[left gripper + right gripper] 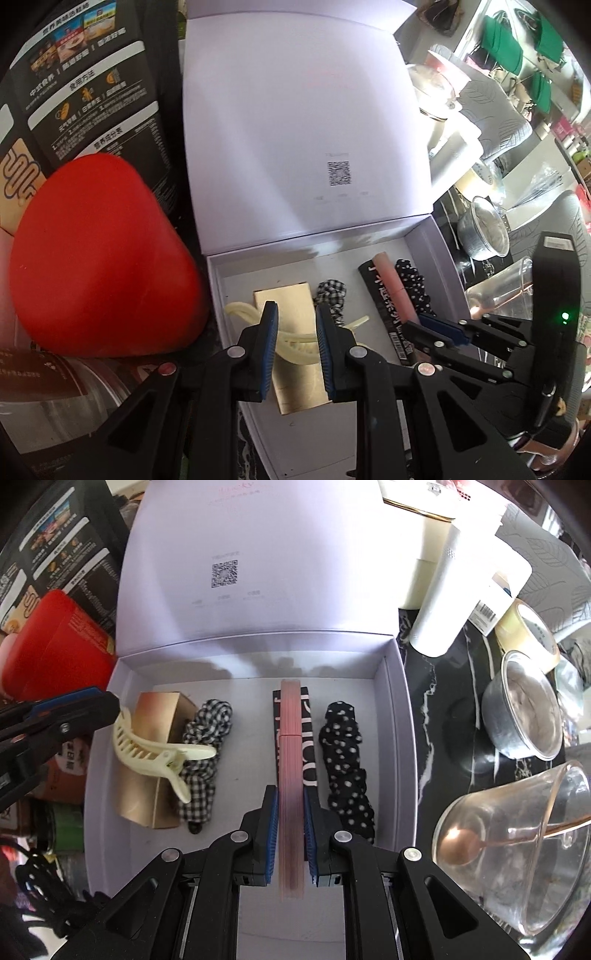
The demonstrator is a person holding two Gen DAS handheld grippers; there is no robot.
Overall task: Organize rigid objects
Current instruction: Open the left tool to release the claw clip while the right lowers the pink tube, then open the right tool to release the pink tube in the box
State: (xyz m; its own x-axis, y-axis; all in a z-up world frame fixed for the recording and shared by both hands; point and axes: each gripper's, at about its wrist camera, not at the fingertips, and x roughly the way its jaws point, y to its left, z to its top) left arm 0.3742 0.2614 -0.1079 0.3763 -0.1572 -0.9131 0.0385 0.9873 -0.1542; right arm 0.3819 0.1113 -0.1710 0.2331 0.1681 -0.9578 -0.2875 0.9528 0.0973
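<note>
An open white gift box (400,738) holds a gold box (140,797), a cream hair clip (155,753) lying across it, a checked scrunchie (207,746), a long black box (308,716) and a polka-dot scrunchie (345,760). My right gripper (290,792) is shut on a ribbed pink tube (290,738), which lies lengthwise over the black box. My left gripper (293,310) hovers above the clip (295,341) and gold box (291,384). Its pads sit close together with nothing pinched. In the right wrist view its tip (107,701) is by the clip's toothed end.
The box lid (258,554) stands up behind. A red container (99,258) and a black food package (92,92) crowd the left side. Right of the box, on the dark marbled top, are a white cylinder (443,590), tape roll (532,627), silver bowl (524,716) and glass cup with spoon (517,849).
</note>
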